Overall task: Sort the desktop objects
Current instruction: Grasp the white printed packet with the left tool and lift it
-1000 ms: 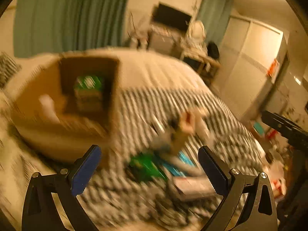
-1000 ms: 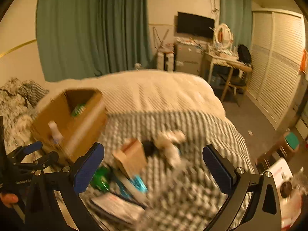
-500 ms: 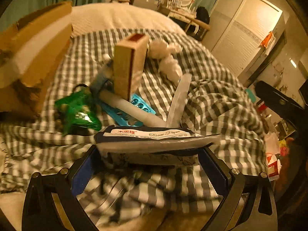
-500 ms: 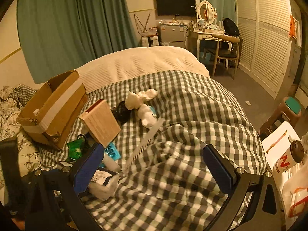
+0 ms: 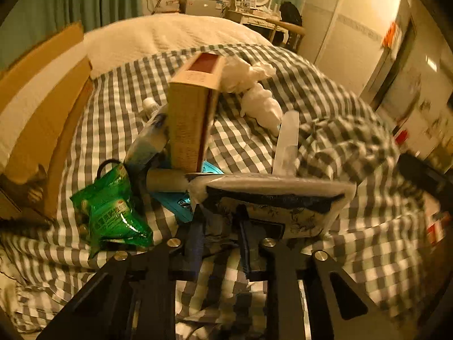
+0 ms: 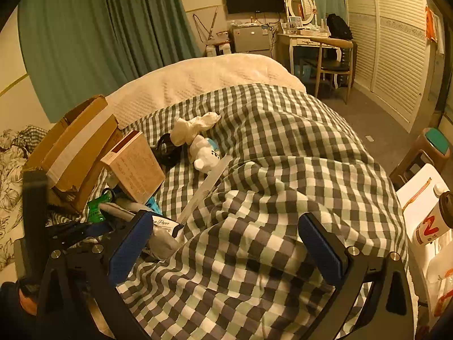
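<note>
My left gripper [image 5: 220, 226] is shut on the near end of a tissue paper pack [image 5: 271, 201], which lies on the checked blanket; the pack also shows in the right wrist view [image 6: 162, 232]. Beside it lie a green snack bag [image 5: 110, 209], a tan box [image 5: 192, 113] standing on edge, a tube [image 5: 150, 138], a blue blister pack [image 5: 175, 201], a clear ruler [image 5: 287, 144] and white crumpled tissues [image 5: 252, 76]. A cardboard box [image 5: 36, 119] stands at the left. My right gripper [image 6: 223, 240] is open and empty above the blanket.
A white plush toy [image 6: 205, 153] and a black round object [image 6: 167, 150] lie further back on the checked blanket [image 6: 283, 170]. A stool [image 6: 427, 147] and a cup [image 6: 433, 221] stand off the bed's right side.
My left gripper has closed its jaws on the tissue paper pack, which sat between open fingers half a second ago. The right gripper has stayed open and shifted only slightly.
</note>
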`<state>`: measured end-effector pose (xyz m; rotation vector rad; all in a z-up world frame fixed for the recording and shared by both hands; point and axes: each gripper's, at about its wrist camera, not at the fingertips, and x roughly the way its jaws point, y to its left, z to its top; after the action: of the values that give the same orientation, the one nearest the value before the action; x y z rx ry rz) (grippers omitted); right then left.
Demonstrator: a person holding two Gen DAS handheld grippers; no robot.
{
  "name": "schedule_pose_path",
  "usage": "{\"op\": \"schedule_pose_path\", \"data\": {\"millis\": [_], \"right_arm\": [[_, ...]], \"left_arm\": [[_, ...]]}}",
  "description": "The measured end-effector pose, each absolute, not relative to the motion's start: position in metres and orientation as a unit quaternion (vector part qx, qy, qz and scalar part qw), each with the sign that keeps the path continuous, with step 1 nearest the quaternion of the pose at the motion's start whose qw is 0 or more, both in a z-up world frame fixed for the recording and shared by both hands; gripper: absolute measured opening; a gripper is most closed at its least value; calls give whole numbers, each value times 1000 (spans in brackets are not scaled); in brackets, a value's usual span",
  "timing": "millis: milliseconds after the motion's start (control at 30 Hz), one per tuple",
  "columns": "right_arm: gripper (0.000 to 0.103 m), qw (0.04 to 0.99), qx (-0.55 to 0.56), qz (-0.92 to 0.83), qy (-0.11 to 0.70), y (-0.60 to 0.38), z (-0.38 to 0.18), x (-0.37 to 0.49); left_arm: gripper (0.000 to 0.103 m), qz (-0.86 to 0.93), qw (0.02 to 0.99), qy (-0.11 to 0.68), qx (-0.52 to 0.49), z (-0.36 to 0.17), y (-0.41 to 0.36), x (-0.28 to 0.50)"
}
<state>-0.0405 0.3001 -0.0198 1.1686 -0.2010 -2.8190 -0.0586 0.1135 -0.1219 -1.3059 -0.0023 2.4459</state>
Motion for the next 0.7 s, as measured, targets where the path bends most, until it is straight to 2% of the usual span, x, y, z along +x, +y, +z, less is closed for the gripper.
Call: {"op": "schedule_pose_path", "data": {"millis": [133, 267, 467, 500, 533, 600, 700], "right_arm": [[103, 38, 389, -918, -62, 295, -22, -43], [103, 39, 396, -915, -59, 287, -21, -51], [103, 42, 416, -906, -65, 260, -24, -89], [99, 34, 423, -904, -56, 253, -28, -99], [83, 29, 428, -902, -51, 249, -31, -104], [63, 27, 452, -891, -40, 237, -45, -123], [62, 19, 493, -870, -17, 227, -70, -144]], "left_arm": [[13, 885, 175, -29, -430, -98, 90, -56], [13, 912, 164, -43, -375, -57, 66, -59], [13, 937, 129, -21, -323, -20, 44, -91], [13, 940, 126, -20, -317, -20, 39, -93], [13, 940, 128, -23, -314, -21, 34, -93], [13, 940, 137, -27, -312, -29, 26, -97], [13, 936, 134, -31, -324, -41, 19, -106]]}}
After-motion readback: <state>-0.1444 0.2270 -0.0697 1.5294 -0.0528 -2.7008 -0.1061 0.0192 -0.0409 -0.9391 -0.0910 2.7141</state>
